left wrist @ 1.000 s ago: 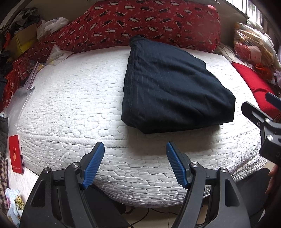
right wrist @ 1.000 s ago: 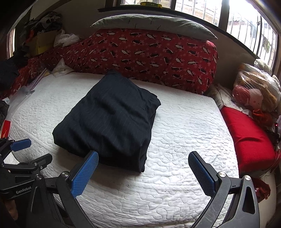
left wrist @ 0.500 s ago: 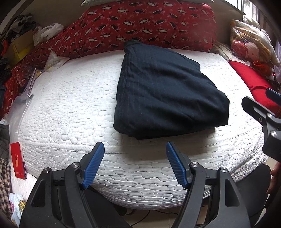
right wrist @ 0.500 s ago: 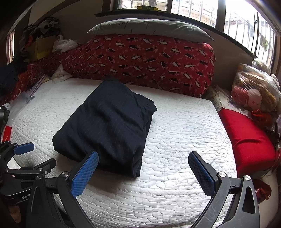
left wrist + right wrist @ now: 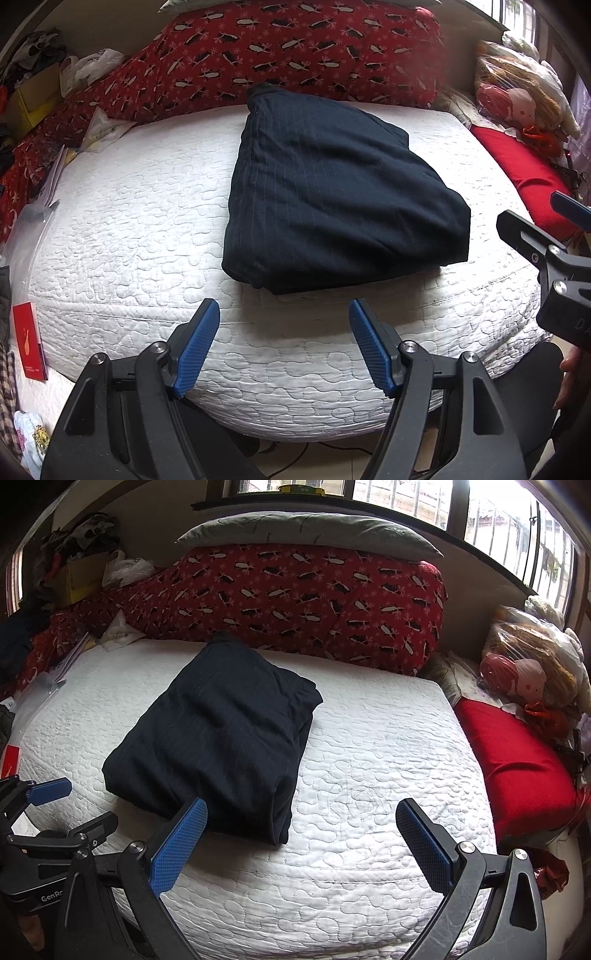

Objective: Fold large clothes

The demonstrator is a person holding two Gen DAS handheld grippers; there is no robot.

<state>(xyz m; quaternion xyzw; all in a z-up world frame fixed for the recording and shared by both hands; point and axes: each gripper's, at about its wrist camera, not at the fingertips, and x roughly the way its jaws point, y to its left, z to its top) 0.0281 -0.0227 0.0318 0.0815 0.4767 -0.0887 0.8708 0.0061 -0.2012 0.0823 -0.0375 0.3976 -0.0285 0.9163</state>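
White quilted mattress (image 5: 122, 229) across both views. Bottom of frame: left gripper (image 5: 284, 314) and right gripper (image 5: 301, 814) — both spread wide, empty, short of the cloth. Centre: folded dark garment (image 5: 332, 199) lying flat. Top: red patterned bedding (image 5: 303, 602) — grey pillow (image 5: 306, 531) above.

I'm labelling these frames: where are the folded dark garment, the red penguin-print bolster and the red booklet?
folded dark garment (image 5: 332, 199), left wrist view, top face.
red penguin-print bolster (image 5: 303, 602), right wrist view, front side.
red booklet (image 5: 29, 339), left wrist view, cover.

Both wrist views face the headboard from the mattress (image 5: 122, 236) foot, sharing the folded garment (image 5: 221, 738).
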